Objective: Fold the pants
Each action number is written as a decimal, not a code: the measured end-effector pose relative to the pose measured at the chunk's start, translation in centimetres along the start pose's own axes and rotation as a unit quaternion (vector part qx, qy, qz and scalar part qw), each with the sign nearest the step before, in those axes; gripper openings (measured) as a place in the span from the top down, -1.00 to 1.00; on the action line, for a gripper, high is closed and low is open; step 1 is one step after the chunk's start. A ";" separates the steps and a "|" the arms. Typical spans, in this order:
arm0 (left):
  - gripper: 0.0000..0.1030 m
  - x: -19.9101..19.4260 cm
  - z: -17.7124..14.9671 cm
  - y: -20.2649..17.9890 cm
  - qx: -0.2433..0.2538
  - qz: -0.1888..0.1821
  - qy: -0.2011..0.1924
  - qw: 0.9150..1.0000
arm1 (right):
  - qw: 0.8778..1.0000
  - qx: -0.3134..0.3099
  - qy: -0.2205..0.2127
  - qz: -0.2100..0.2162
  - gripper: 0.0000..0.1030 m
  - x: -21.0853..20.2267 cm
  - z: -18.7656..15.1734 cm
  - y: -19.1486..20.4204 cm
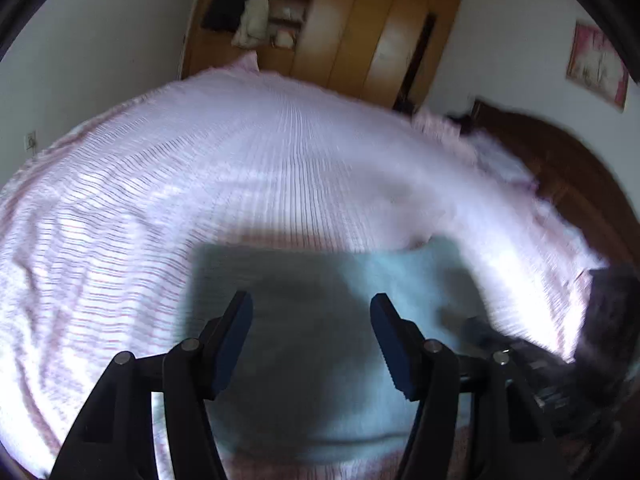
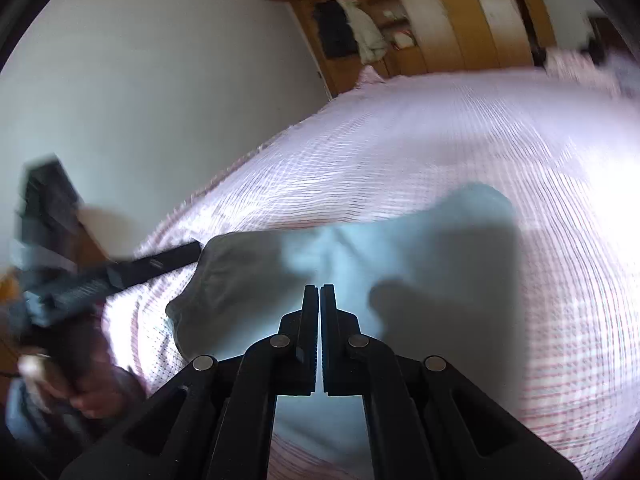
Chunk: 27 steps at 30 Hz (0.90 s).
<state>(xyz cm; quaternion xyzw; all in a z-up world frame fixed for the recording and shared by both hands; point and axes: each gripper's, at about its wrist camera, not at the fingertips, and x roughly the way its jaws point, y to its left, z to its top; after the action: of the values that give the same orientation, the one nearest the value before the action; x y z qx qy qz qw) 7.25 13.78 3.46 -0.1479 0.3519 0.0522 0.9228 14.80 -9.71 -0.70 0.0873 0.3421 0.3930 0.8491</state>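
The light blue-grey pants [image 1: 320,340] lie folded into a compact rectangle on the pink striped bed sheet [image 1: 180,168]. My left gripper [image 1: 311,306] is open and empty, hovering just above the pants. In the right wrist view the pants [image 2: 400,248] lie ahead of my right gripper [image 2: 319,292], whose fingers are pressed together with nothing seen between them. The left gripper also shows in the right wrist view [image 2: 176,258], blurred, at the pants' left edge.
A wooden wardrobe [image 1: 360,32] with hanging clothes stands beyond the bed. A dark wooden headboard [image 1: 568,168] and pillows are at the right. A white wall [image 2: 140,100] runs along the bed's far side. A framed picture [image 1: 598,66] hangs on the wall.
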 end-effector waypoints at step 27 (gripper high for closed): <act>0.01 -0.2 -5.2 -0.9 0.056 0.098 0.088 0.990 | 0.992 0.091 0.059 0.065 1.00 -4.2 -3.9 -10.2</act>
<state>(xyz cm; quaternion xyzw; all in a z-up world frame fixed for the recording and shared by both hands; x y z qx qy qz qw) 4.01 11.34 0.12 -0.0652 0.4470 0.1096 0.8854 16.54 -20.09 -5.73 0.1631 0.4198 0.4192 0.7883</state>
